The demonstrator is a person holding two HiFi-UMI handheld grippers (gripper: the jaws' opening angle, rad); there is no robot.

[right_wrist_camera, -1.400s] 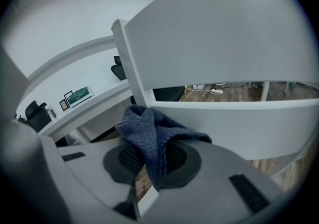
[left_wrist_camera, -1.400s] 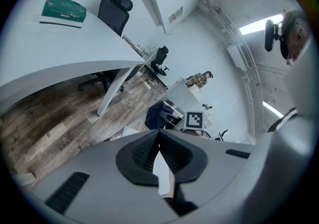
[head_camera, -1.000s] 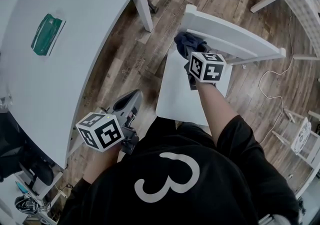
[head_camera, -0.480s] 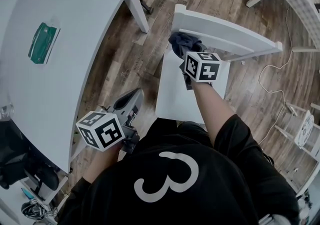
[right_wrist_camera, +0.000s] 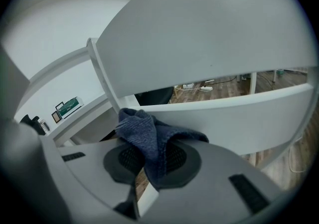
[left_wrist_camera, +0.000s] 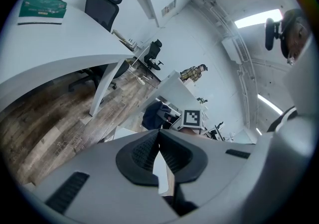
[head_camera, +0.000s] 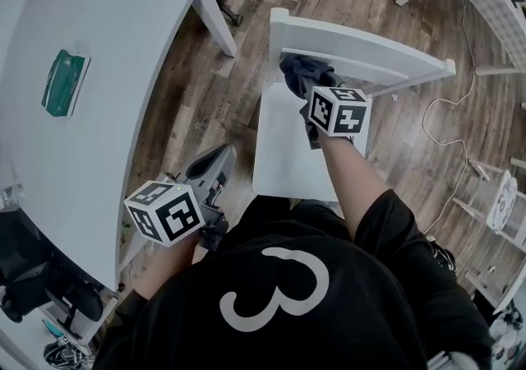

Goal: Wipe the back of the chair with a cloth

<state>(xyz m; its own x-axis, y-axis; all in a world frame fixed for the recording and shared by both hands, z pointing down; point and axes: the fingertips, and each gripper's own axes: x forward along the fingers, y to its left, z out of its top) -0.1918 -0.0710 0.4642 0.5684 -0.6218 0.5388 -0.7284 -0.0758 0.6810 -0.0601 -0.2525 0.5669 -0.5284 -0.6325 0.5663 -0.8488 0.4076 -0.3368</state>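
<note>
Dark blue ribbed cloth [right_wrist_camera: 148, 137], bunched and folded, is pinched tight in the right gripper [right_wrist_camera: 152, 162], right up at the white chair back [right_wrist_camera: 214, 54] near its end post. The left gripper [left_wrist_camera: 159, 137] hangs beside the white table [head_camera: 123, 48], jaws pressed together on nothing. In the head view, the marker cube [head_camera: 339, 110] covers the right gripper's jaws.

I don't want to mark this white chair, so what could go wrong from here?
1. The right tongs pinch only a fold of the bunched blue cloth; it may slip out against the chair back.
2. Bare tongs could then scrape it.
3. The left tongs hang shut, away from the chair, so pushing might slide it on the wood floor.
</note>
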